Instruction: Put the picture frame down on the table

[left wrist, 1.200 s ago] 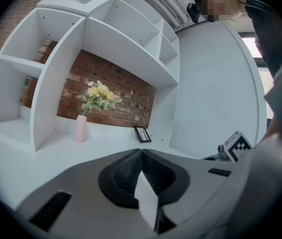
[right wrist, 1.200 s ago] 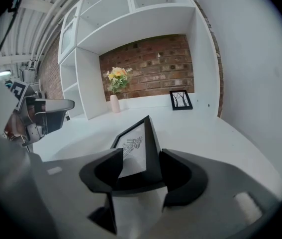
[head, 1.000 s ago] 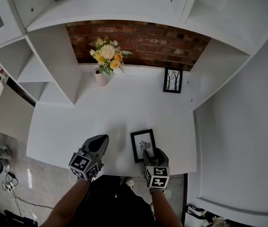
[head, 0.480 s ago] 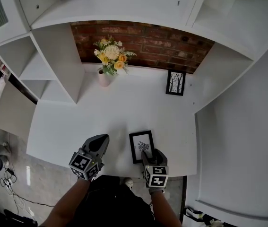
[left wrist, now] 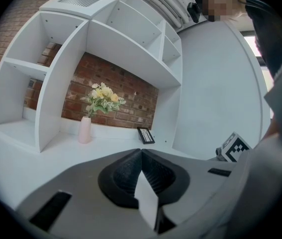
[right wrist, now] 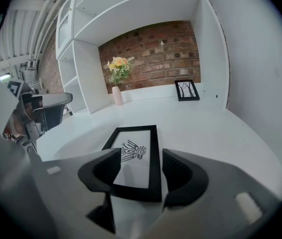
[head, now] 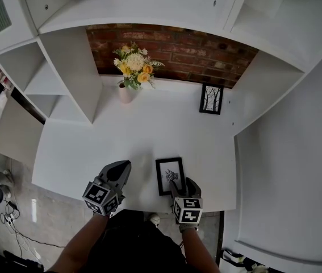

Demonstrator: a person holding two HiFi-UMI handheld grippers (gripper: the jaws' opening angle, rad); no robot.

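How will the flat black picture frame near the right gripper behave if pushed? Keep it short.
The picture frame lies flat on the smooth white table, so it would probably slide, not tip. Its thin, straight border suggests it is stiff and fairly light. The sheen on its front may be glass, so it is likely fragile and slippery.

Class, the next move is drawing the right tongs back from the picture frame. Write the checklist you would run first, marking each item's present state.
1. Picture frame lies flat on the table: ok.
2. Right tongs open, jaws apart either side of the frame's near end: ok.
3. Both jaws clear of the frame: a gap shows at one edge, the other edge is covered by a jaw: cannot tell.
4. Left tongs shut, holding nothing, beside the frame and apart from it: ok.
5. Second frame and flower vase stand far back by the brick wall, out of the way: ok.
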